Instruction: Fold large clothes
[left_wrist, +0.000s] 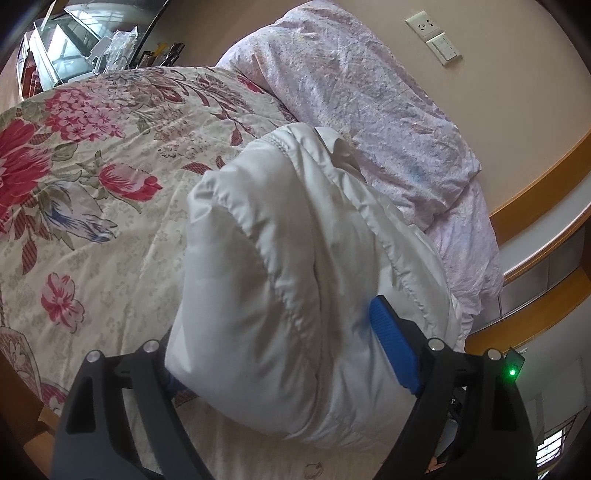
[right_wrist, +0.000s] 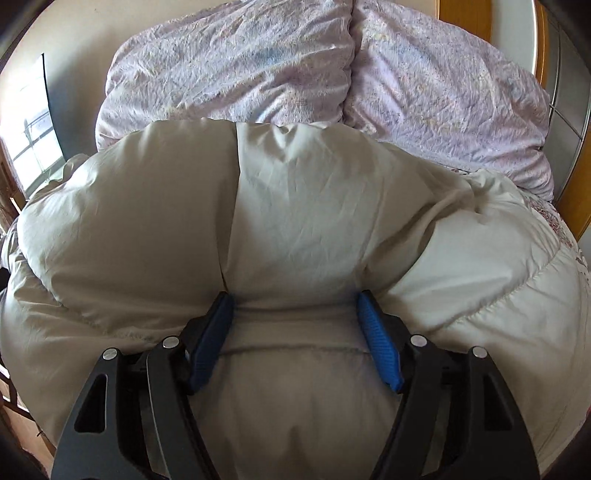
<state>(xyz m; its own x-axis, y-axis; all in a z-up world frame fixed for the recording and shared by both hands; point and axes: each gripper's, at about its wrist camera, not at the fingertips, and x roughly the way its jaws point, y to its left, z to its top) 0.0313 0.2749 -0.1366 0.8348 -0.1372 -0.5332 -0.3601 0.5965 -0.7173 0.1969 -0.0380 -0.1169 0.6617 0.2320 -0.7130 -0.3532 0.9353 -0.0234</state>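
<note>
A puffy white down jacket (left_wrist: 295, 280) lies bunched on a floral bedspread (left_wrist: 92, 177). My left gripper (left_wrist: 280, 350) straddles a thick fold of it; the right blue pad (left_wrist: 393, 347) presses the fabric, and the left pad is mostly hidden behind the jacket. In the right wrist view the jacket (right_wrist: 295, 206) fills the frame. My right gripper (right_wrist: 295, 332) has both blue pads (right_wrist: 376, 339) squeezing a thick bulge of the jacket between them.
A crumpled pale pink duvet (left_wrist: 369, 110) is piled at the bed's head, also in the right wrist view (right_wrist: 295, 62). A wooden headboard (left_wrist: 535, 177) and wall sockets (left_wrist: 434, 37) are behind. A cluttered shelf (left_wrist: 74, 48) stands beyond the bed. A window (right_wrist: 29, 129) is at left.
</note>
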